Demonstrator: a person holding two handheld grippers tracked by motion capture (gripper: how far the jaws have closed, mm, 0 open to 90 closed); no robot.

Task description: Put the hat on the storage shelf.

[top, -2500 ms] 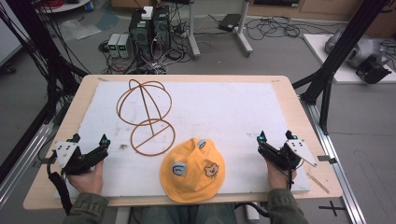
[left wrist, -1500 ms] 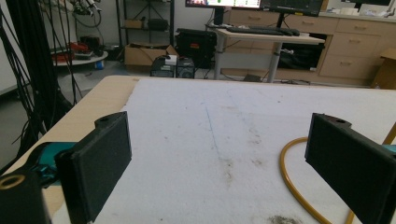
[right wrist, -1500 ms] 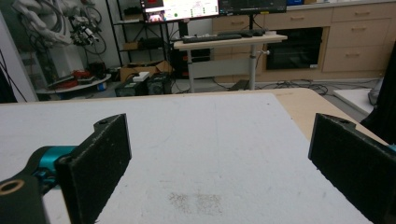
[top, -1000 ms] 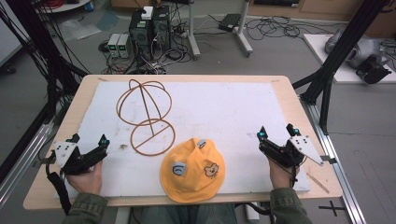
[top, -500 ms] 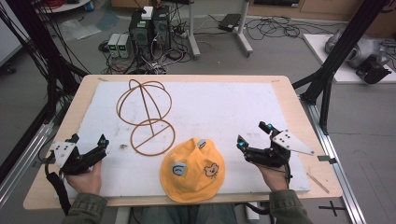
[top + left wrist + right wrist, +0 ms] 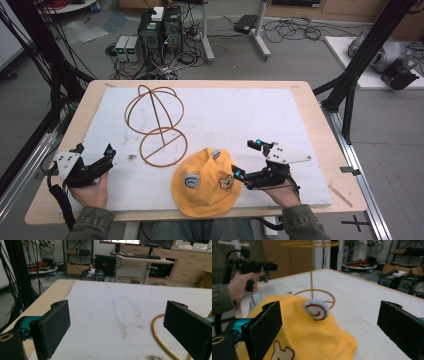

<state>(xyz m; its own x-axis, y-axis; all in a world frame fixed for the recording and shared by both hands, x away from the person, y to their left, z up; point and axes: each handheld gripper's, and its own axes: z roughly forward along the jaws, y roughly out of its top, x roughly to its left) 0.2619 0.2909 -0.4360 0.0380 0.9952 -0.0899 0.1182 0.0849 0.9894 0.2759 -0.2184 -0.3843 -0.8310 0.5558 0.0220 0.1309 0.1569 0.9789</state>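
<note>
high view, right gripper (image 6: 246, 160) jaws spread wide, gripping nothing, now right beside the yellow hat (image 6: 206, 181), swung in from the table edge, left gripper (image 6: 94, 156) wide open too, hasn't budged

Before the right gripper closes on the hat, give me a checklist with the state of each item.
1. Right gripper open: ok, jaws stand wide apart in the right gripper view.
2. Right gripper at the hat: ok, the lower jaw is at the hat's right edge and the upper one off it; contact cannot be told.
3. Hat free: ok, it lies flat on the white mat with nothing on it.
4. Stand upright and bare: ok, the wire stand is behind the hat to its left, nothing on it.
5. Left gripper out of the way: ok, open at the mat's left edge, beside the stand's base ring.
6. Which part of the hat the jaws will catch: cannot tell.
</note>
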